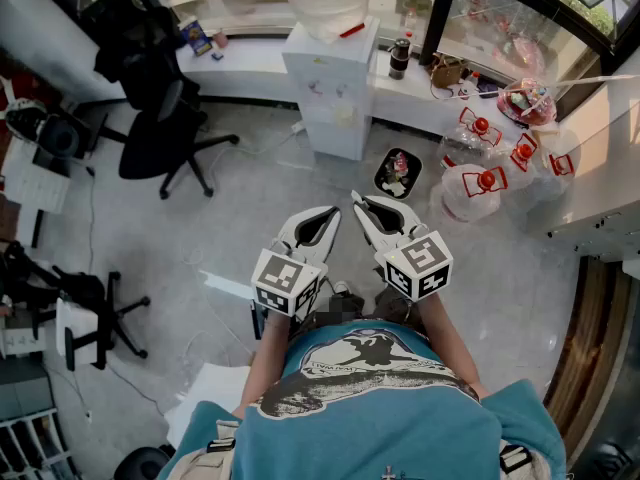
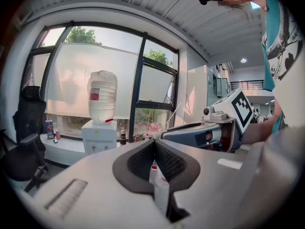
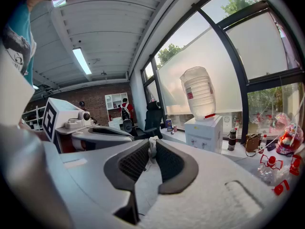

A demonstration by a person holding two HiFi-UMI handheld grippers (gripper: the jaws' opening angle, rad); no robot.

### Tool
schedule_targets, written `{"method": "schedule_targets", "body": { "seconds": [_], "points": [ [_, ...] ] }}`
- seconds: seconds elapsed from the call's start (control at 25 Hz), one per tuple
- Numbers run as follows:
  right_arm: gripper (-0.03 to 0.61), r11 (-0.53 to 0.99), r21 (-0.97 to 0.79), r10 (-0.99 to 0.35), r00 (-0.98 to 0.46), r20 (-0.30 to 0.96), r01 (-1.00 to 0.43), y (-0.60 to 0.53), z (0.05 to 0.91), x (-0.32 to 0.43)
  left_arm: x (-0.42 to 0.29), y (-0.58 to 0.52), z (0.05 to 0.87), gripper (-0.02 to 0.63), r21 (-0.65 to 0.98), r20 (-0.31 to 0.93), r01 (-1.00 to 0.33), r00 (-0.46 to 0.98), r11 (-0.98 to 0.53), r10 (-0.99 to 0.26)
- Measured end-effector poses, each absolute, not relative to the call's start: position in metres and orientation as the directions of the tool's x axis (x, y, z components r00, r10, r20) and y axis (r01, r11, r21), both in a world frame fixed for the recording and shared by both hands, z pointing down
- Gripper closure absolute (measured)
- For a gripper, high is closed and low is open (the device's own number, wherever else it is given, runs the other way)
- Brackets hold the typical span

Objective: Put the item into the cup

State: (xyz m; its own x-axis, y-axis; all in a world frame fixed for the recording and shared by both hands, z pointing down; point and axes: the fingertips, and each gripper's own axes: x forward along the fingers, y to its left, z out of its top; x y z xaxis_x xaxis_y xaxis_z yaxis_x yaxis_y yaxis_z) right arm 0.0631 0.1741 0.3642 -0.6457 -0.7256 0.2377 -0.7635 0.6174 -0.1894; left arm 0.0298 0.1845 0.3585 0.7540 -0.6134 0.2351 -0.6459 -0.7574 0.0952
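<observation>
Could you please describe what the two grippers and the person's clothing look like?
Both the left gripper and right gripper have light grey bodies with curved jaws lined by black, finely ribbed pads. Each carries a white cube printed with black square markers. The person wears a short-sleeved teal T-shirt with a black-and-white graphic.

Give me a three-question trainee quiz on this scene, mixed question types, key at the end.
1. True or false: the left gripper holds something.
2. In the head view, on which side of the water dispenser does the black office chair stand? A left; B right; C directly in front.
3. What sits between the jaw tips of the right gripper?
Key: 1 false, its jaws are shut with nothing between them. 2 A. 3 a small white item.
</observation>
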Motion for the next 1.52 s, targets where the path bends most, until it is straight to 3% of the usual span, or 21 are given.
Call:
{"method": "schedule_targets", "body": {
  "seconds": [0.68, 1.52],
  "points": [
    [0.532, 0.580, -0.236, -0.756, -0.623, 0.203, -0.780, 0.173, 0.364, 0.051, 0.010, 0.184, 0.361, 0.598, 0.095, 0.228, -0.636, 0.763, -0.766, -0.605],
    [0.532, 0.557, -0.255, -0.752, -0.610, 0.249, -0.791, 0.171, 0.378, 0.050, 0.001, 0.180, 0.377, 0.599, 0.157, 0.231, -0.635, 0.768, -0.756, -0.598]
  ]
}}
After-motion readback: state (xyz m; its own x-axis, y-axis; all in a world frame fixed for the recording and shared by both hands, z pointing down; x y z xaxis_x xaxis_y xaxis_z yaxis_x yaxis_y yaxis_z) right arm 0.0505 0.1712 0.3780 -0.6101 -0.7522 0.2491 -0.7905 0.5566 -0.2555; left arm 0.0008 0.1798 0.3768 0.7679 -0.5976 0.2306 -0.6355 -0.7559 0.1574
